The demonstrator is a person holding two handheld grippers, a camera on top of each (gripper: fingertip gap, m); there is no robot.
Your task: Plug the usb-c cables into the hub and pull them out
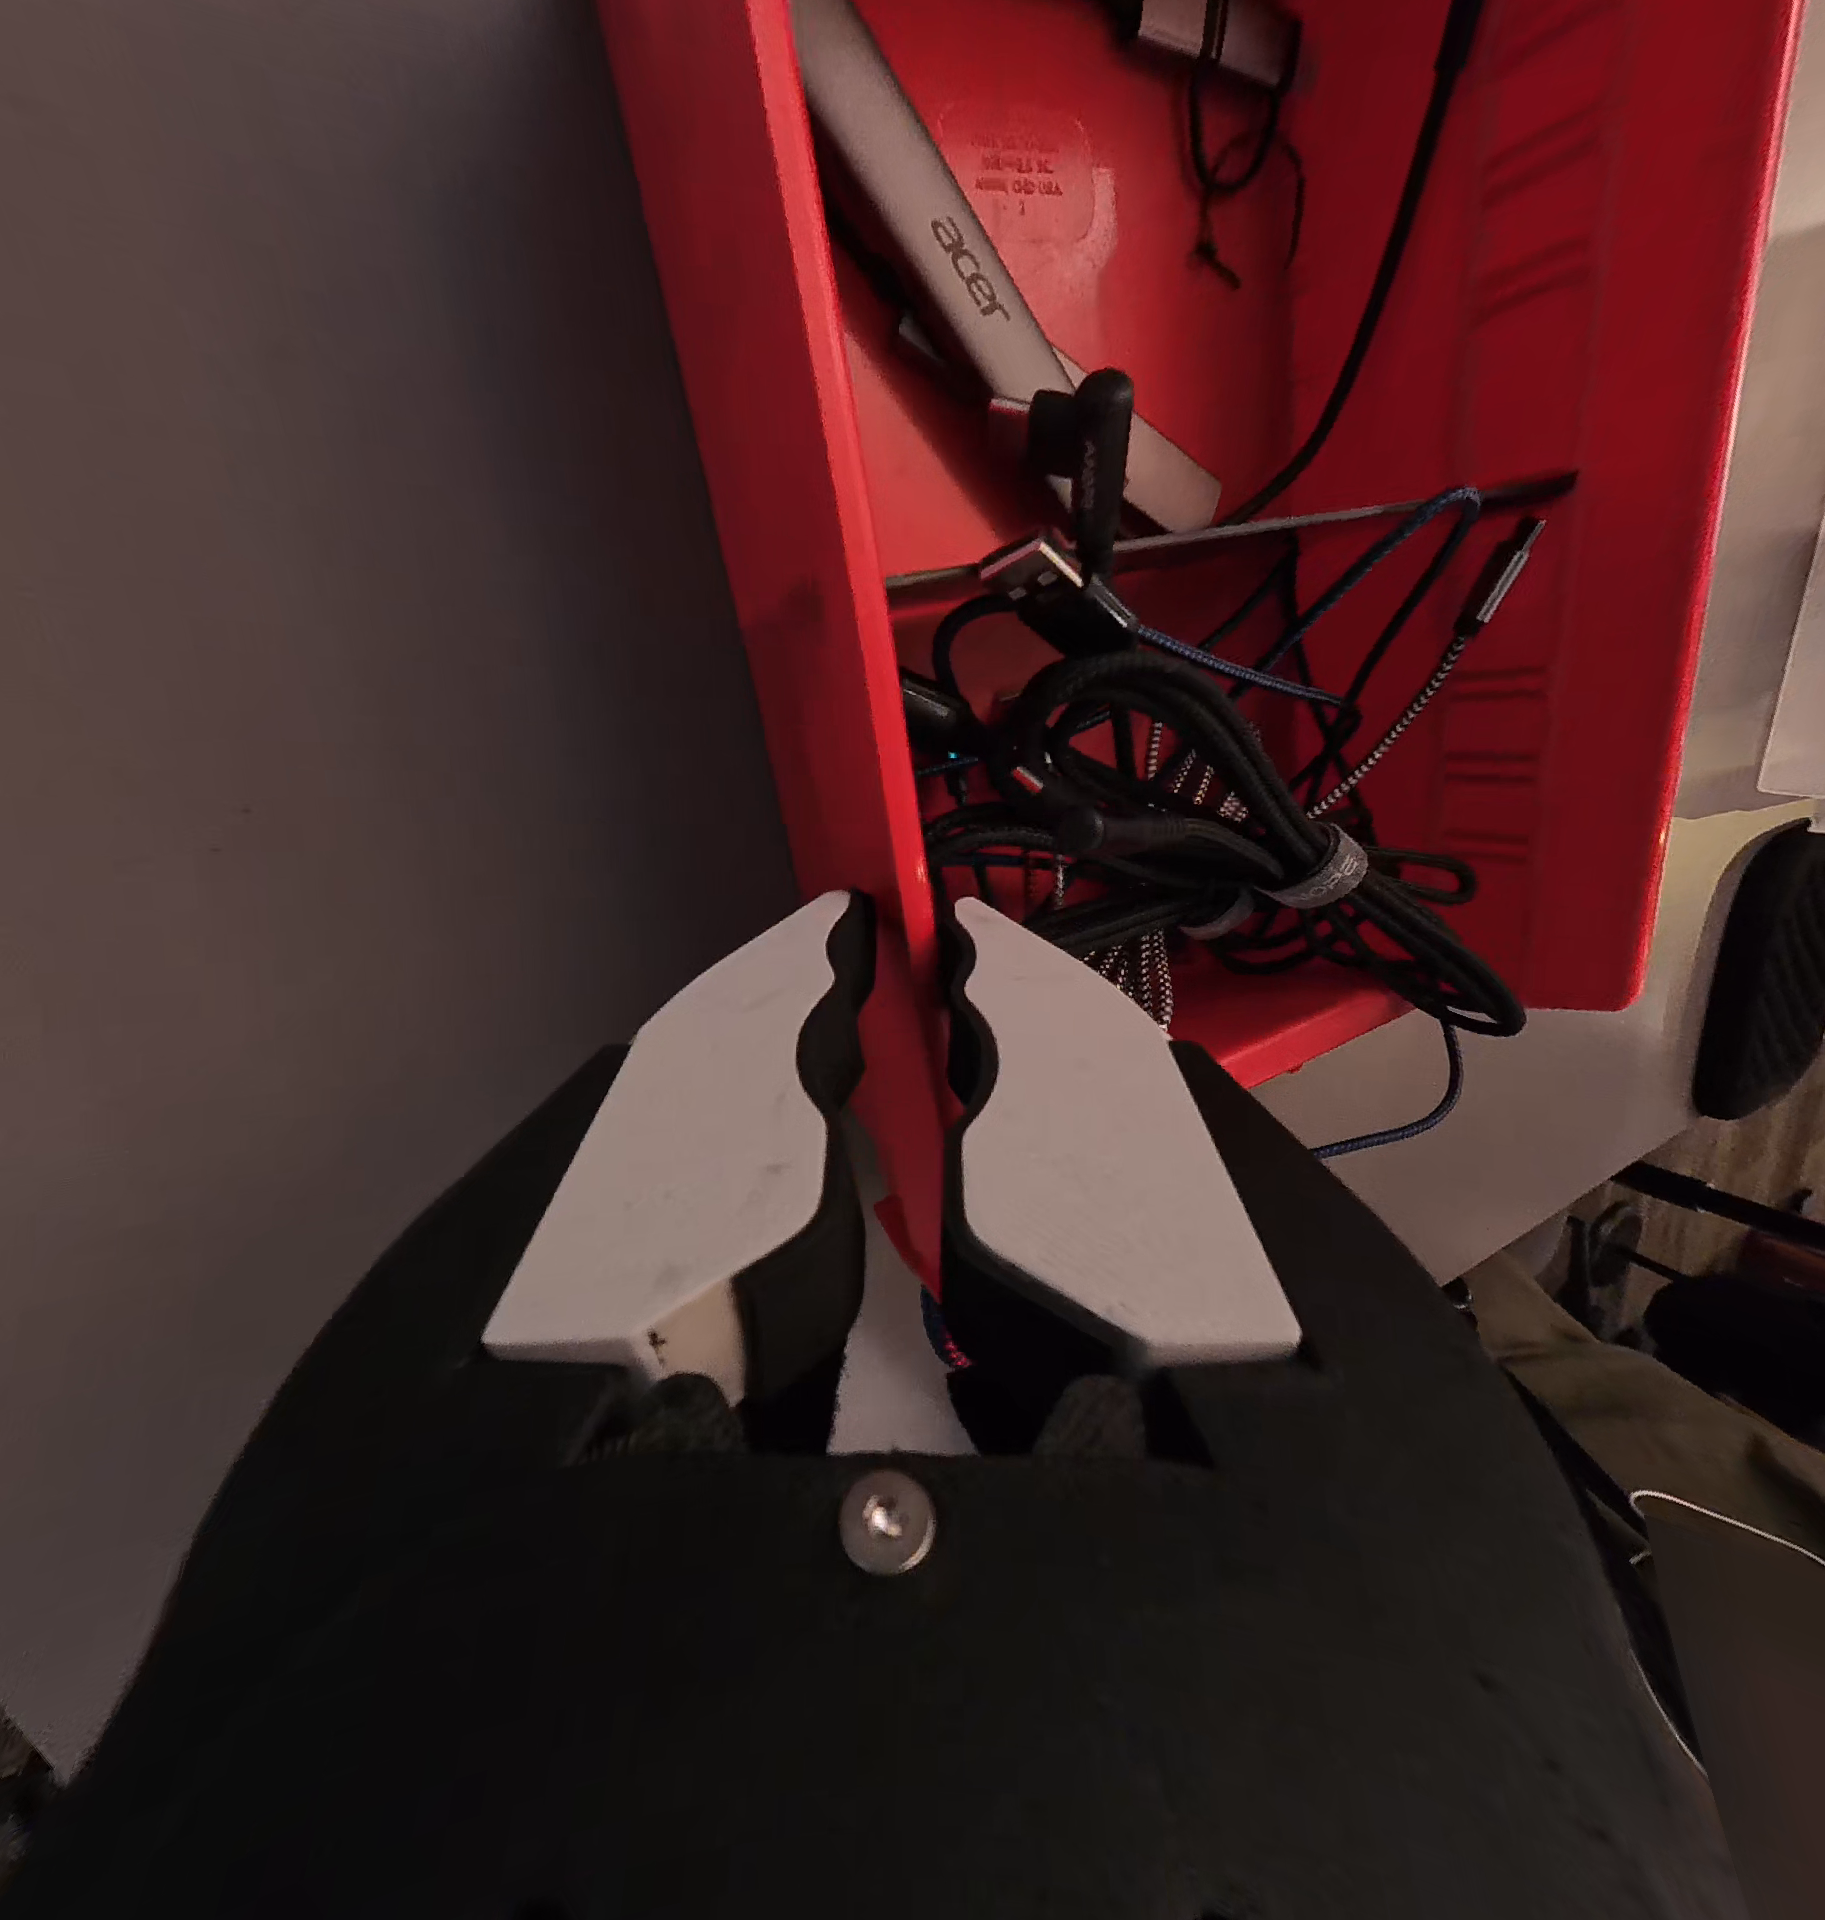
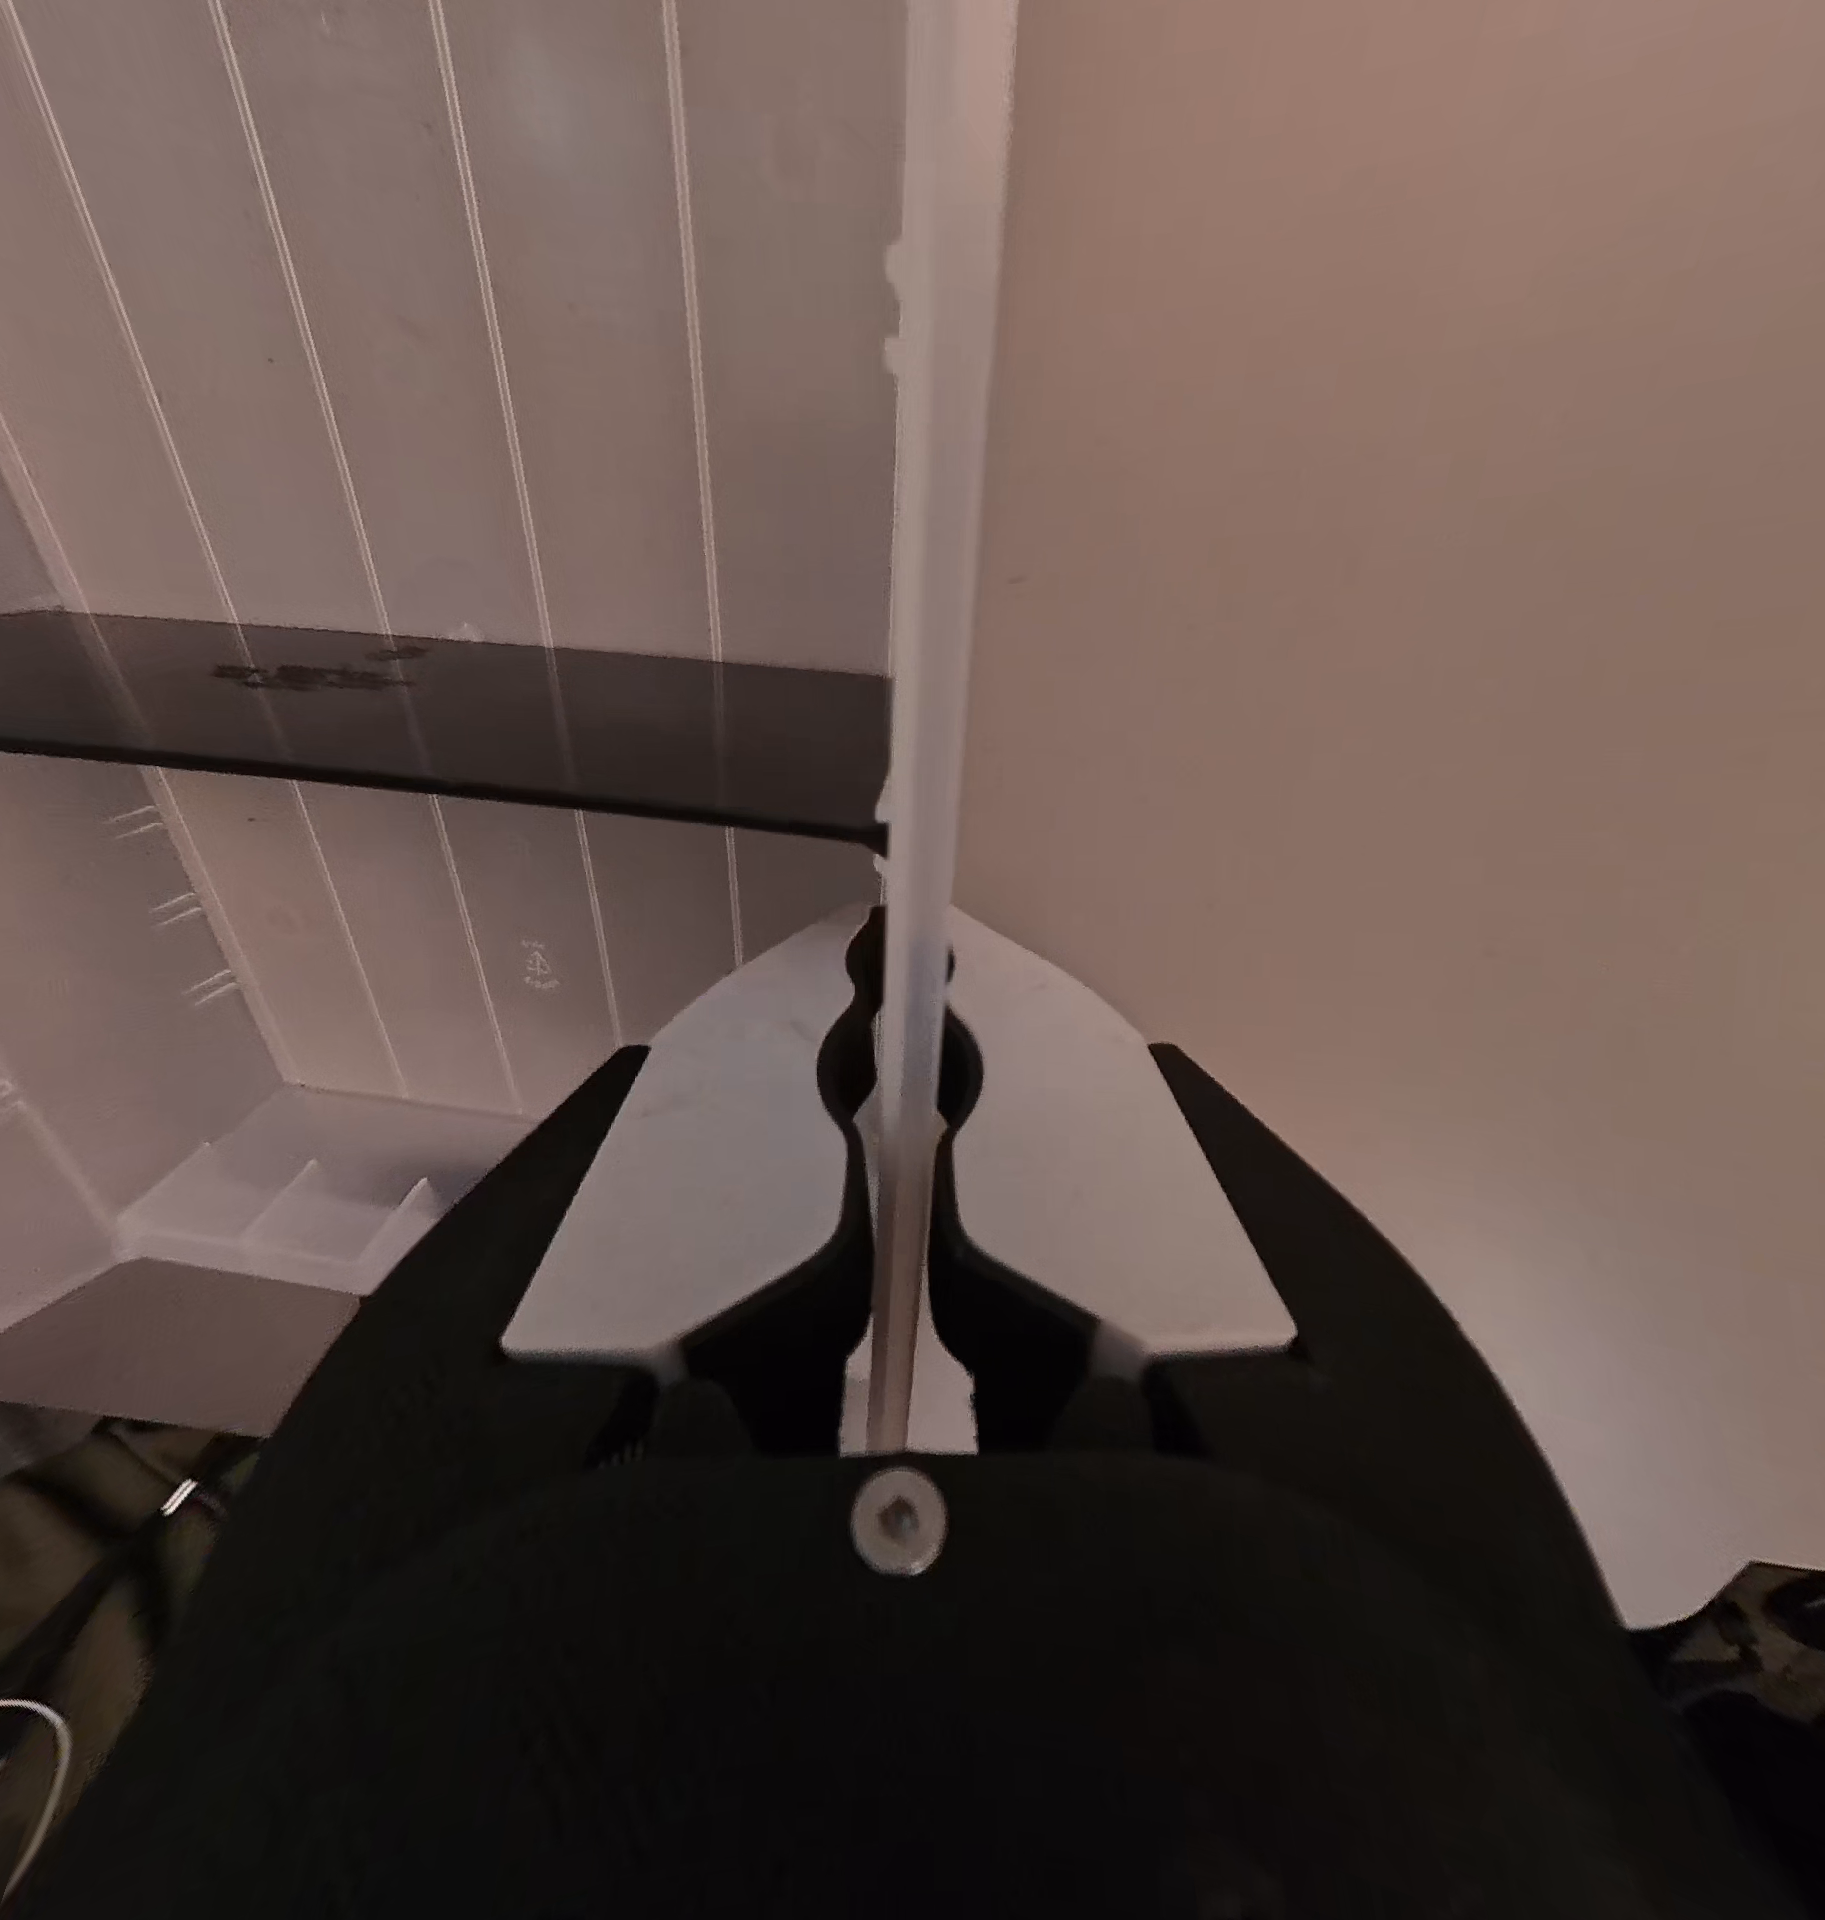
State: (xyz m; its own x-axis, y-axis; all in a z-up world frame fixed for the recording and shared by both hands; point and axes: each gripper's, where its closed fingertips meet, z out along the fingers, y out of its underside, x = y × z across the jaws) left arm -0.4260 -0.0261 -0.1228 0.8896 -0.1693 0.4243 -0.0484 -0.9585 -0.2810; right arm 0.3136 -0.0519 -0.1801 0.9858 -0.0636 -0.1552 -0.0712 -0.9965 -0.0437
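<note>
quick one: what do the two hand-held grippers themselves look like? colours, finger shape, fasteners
Both match. Left hand-held gripper: matte black body flaring wide toward the camera, two white wedge-shaped fingers tapering to the tips, with black wavy, scalloped inner pads, and one silver screw at the centre of the body. Right hand-held gripper: same black body, white fingers, black wavy pads and silver screw. No cables or sleeves visible on either.

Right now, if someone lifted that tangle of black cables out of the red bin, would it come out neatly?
Probably not. The cable bundle looks floppy, its loops sagging over each other in the red bin. A strap binds part of it, so it would likely lift as one clump, loose ends trailing.
</note>
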